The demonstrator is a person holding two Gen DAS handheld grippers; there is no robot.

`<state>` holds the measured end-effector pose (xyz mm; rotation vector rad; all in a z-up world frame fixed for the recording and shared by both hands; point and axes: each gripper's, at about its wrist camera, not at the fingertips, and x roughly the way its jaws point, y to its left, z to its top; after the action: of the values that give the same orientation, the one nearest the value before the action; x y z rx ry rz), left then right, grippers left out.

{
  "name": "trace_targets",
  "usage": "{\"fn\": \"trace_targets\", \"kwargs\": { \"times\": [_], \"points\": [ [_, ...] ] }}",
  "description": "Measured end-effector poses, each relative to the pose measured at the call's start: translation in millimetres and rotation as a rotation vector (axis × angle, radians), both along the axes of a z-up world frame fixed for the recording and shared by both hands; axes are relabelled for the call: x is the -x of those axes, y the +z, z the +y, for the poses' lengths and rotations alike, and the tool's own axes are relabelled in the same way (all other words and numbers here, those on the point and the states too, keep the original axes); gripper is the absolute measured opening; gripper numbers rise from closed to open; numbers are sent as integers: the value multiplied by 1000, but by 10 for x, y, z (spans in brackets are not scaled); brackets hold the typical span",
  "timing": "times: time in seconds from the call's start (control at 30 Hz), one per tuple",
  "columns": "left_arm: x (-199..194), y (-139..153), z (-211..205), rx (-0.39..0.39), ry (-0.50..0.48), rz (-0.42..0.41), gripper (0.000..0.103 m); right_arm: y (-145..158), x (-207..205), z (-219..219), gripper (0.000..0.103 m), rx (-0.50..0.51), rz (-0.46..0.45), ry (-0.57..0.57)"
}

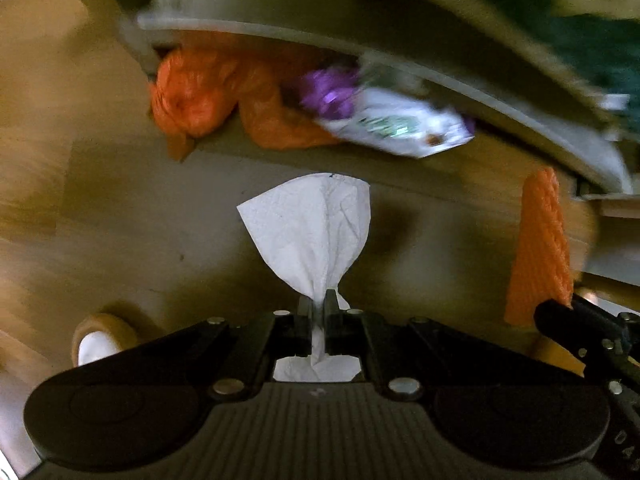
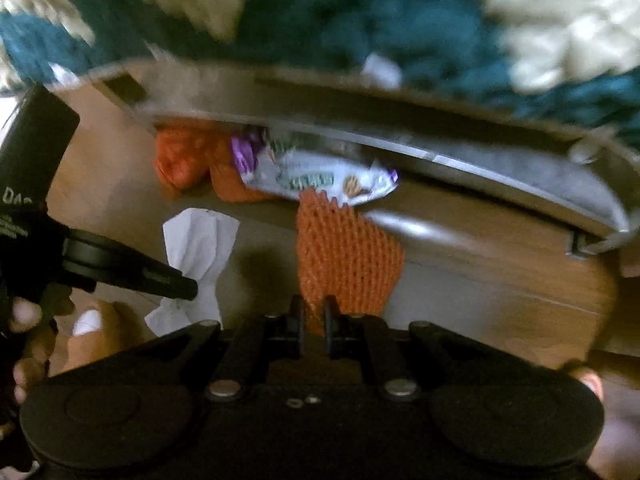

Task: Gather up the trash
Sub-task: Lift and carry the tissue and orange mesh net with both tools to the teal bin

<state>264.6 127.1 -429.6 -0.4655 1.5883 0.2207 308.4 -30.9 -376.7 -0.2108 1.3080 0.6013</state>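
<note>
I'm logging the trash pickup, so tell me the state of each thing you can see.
Left claw: shut on white tissue.
White tissue: pinched, hanging.
Right claw: shut on orange foam net.
Orange foam net: pinched, hanging.
Orange bag: crumpled, under furniture.
Snack wrapper: lying on floor.

Blurred: orange bag (image 1: pixel 192 100) and white wrapper (image 1: pixel 394 126), tucked partly under a grey ledge (image 1: pixel 280 28); wrapper print unreadable; teal fabric (image 2: pixel 360 20) smeared.
</note>
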Motion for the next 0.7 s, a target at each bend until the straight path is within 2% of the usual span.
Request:
{"fn": "trace_targets", "kwargs": {
  "times": [0.17, 0.37, 0.5, 0.7],
  "points": [
    [54, 759, -211, 20, -14, -114, 5, 833, 198, -228, 10, -60, -90, -26],
    [213, 1826, -417, 51, -46, -320, 5, 1847, 605, -610, 10, -125, -211, -21],
    [373, 2479, -575, 37, -69, -455, 5, 2481, 924, -876, 10, -145, -335, -7],
    [608, 3477, -875, 40, -111, -658, 5, 3367, 1288, -1376, 10, -196, -506, -67]
  ]
}}
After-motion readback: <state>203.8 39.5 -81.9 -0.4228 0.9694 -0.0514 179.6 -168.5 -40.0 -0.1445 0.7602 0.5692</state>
